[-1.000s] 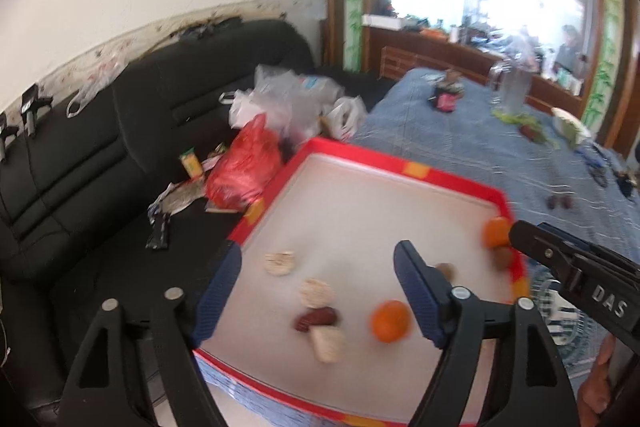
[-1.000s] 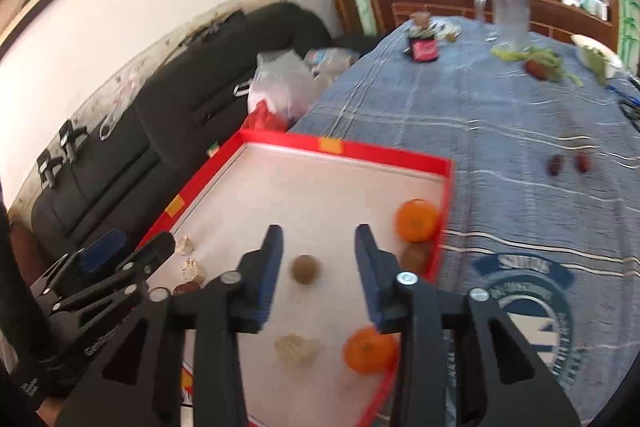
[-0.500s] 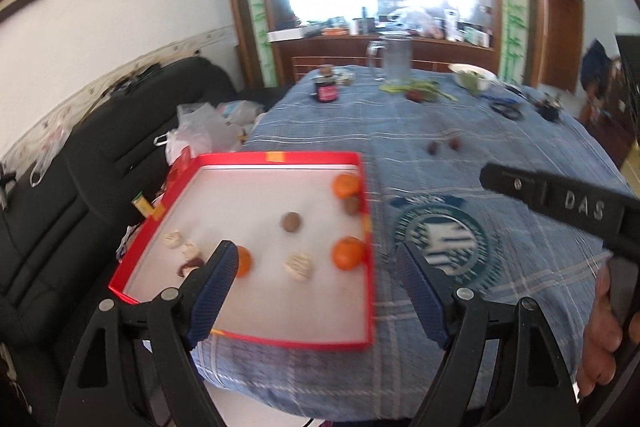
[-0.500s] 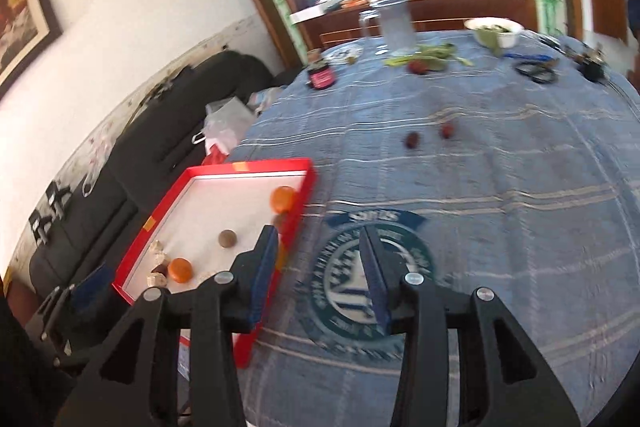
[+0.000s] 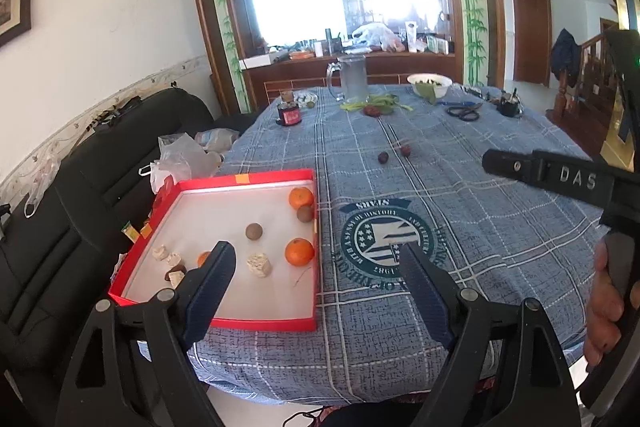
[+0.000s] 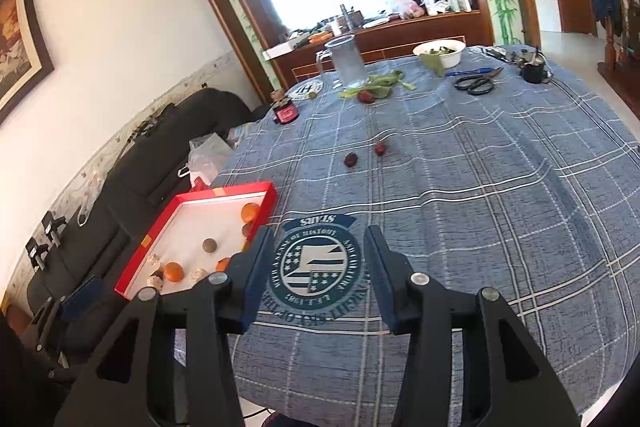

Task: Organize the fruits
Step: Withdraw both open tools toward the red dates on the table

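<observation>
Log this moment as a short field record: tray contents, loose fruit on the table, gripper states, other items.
tray: red tray at the table's left edge, white floor
tray contents: three oranges, two round brown fruits, pale chunks
loose fruit: two small dark red fruits on the blue checked tablecloth, apart from the tray
left gripper: open, nothing between the jaws, jaws just opening
right gripper: open, nothing held, jaws just opening
far end: glass pitcher, white bowl, scissors

Oranges [image 5: 299, 251] lie in the tray [image 5: 256, 323], dates [image 5: 383, 157] on the tablecloth [image 5: 480, 227] beyond.
</observation>
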`<state>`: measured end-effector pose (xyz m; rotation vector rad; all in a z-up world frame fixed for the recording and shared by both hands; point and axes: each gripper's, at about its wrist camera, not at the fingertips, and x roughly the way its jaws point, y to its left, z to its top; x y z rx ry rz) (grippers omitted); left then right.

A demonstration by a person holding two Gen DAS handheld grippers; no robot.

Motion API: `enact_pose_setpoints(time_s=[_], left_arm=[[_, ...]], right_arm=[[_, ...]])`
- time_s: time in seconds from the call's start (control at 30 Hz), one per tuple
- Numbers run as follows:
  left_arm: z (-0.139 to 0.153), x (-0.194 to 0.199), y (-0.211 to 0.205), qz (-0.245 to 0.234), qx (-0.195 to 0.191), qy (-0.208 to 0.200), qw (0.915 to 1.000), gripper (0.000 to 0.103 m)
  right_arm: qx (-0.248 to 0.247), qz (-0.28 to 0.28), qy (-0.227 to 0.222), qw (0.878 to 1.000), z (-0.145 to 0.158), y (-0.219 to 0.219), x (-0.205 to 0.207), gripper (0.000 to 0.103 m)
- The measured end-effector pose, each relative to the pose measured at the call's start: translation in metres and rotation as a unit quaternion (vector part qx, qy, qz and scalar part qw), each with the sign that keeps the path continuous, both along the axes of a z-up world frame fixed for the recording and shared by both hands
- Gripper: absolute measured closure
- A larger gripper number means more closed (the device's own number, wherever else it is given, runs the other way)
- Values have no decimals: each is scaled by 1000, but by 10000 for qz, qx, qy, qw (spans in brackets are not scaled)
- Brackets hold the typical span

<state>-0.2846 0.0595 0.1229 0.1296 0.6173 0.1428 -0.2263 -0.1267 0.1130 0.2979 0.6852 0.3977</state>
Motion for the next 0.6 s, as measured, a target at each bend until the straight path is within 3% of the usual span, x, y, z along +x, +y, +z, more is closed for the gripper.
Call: enact_pose_setpoints(time_s=[0.37,0.6], left_arm=[[-14,6,-3,-53,12,188,9998,19],[-11,18,-9,-141,142,183,9996,19]], right_arm=[[97,-146,366,9992,-24,-12,21,54],[-48,-129,384,9992,-24,-14,30,54]])
